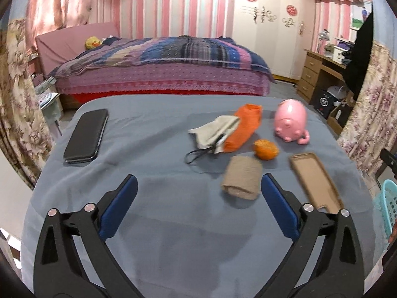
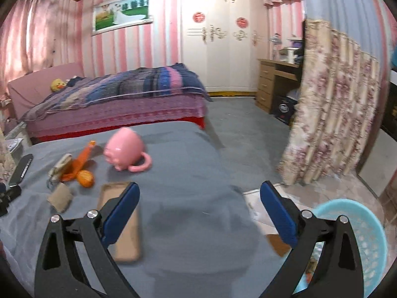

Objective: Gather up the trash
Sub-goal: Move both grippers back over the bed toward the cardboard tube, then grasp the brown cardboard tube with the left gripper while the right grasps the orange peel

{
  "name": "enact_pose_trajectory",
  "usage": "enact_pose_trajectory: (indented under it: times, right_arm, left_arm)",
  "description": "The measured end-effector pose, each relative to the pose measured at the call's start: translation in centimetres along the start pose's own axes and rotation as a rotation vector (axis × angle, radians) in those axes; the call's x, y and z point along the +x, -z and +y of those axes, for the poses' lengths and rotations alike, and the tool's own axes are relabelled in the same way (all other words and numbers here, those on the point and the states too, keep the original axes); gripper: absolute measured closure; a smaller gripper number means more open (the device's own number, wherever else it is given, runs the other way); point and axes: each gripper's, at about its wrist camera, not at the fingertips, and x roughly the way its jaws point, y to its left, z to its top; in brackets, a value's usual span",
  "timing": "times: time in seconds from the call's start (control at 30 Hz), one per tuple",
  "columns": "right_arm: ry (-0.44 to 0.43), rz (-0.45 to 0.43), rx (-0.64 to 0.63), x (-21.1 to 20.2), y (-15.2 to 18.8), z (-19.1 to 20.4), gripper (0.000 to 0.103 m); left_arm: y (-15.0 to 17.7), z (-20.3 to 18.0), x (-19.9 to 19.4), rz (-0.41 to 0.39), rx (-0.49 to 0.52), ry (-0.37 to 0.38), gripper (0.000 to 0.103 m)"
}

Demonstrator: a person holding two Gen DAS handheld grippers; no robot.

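Grippers both spread wide and empty, left gripper [image 1: 198, 188] facing beige roll [image 1: 242, 180] just ahead-right, its long axis running away from it, right gripper [image 2: 199, 193] above the cloth.

No legible text (wardrobe [image 2: 218, 37] emblems blurred)

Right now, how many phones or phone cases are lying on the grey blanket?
2. A black phone lies at the far left edge. An empty tan phone case lies at the right, near the orange. Others may be hidden under the pouches.
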Motion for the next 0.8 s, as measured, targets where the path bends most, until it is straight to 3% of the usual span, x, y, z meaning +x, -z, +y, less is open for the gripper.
enact_pose_trajectory:
  times: [0.3,0.57,0.8]
  right_arm:
    - [-0.067,0.045,-0.048,3.7,1.3,5.2,0.007]
    - [-0.034,0.075,-0.094,5.4,2.3,5.5,0.007]
    - [-0.027,0.098,-0.056,6.1,2.6,3.9,0.007]
  left_arm:
    - [0.8,2.1,3.3,0.067,-0.054,-0.006,0.007]
    - [0.3,-0.1,7.0,0.125,-0.068,0.046,0.007]
    - [-0.2,-3.6,10.2,0.185,-0.074,0.13,0.01]
